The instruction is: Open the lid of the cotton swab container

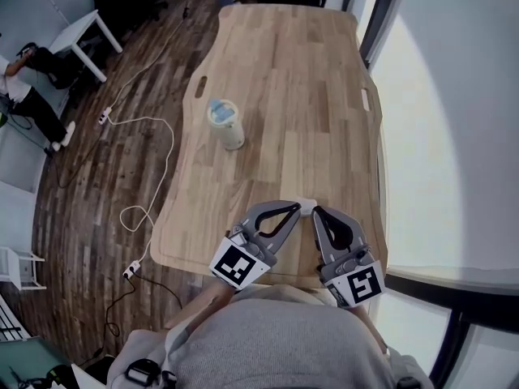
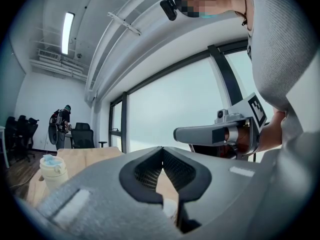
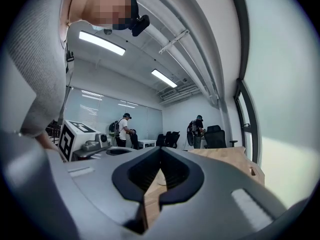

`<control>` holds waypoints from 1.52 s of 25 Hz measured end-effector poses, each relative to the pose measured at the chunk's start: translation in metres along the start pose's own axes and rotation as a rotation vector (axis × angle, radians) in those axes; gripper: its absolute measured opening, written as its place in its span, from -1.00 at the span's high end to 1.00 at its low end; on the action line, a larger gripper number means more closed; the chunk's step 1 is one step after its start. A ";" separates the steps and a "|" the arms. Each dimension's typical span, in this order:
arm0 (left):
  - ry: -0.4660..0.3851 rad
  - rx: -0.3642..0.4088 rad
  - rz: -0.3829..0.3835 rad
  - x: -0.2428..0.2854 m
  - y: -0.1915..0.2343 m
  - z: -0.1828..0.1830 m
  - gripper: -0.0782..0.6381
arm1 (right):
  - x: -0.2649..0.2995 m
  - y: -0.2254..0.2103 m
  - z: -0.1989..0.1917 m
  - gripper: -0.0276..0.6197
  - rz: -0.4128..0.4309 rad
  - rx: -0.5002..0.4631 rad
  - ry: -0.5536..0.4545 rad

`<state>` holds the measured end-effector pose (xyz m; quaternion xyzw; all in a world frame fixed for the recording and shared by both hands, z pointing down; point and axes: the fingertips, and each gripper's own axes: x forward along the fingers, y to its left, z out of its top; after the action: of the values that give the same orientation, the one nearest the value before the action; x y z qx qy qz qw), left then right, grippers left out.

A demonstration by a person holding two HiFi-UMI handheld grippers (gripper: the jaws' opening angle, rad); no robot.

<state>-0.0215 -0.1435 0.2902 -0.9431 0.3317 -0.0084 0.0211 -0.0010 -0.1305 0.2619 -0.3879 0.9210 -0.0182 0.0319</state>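
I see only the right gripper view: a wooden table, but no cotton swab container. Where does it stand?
Observer: The head view shows the container upright on the table, ahead of the left gripper and apart from it.
Operator: Is it open?
Observer: No, its lid appears to be on.
Operator: Does the left gripper hold something?
Observer: No; its own view shows the jaws together, with nothing between them.

floor: dark wood planks [image 1: 97, 201], white cable [image 1: 142, 120] looping across them | furniture: pale wooden table [image 1: 308, 87], small white table [image 1: 81, 31], black office chairs [image 1: 126, 2] | windows: tall dark-framed panes [image 2: 170, 109], bright outside | light: ceiling strip lamps [image 3: 102, 43] lit | walls: white back wall [image 2: 35, 96]
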 end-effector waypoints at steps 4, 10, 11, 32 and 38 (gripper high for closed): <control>0.015 -0.042 0.028 0.000 -0.001 -0.001 0.78 | -0.009 -0.006 -0.002 0.91 -0.002 0.022 0.021; 0.026 -0.028 0.120 0.005 0.016 0.000 0.78 | -0.004 -0.016 0.000 0.91 0.048 -0.009 0.025; 0.030 -0.016 0.128 0.003 0.017 -0.002 0.78 | -0.004 -0.016 -0.001 0.91 0.052 0.002 0.029; 0.083 0.052 0.051 0.006 -0.001 -0.042 0.03 | -0.011 -0.025 -0.037 0.84 0.095 0.022 0.110; 0.116 0.076 0.002 0.007 -0.007 -0.058 -0.05 | -0.010 -0.024 -0.037 0.84 0.104 0.018 0.116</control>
<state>-0.0130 -0.1442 0.3484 -0.9392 0.3328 -0.0756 0.0378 0.0203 -0.1394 0.3004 -0.3376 0.9400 -0.0470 -0.0169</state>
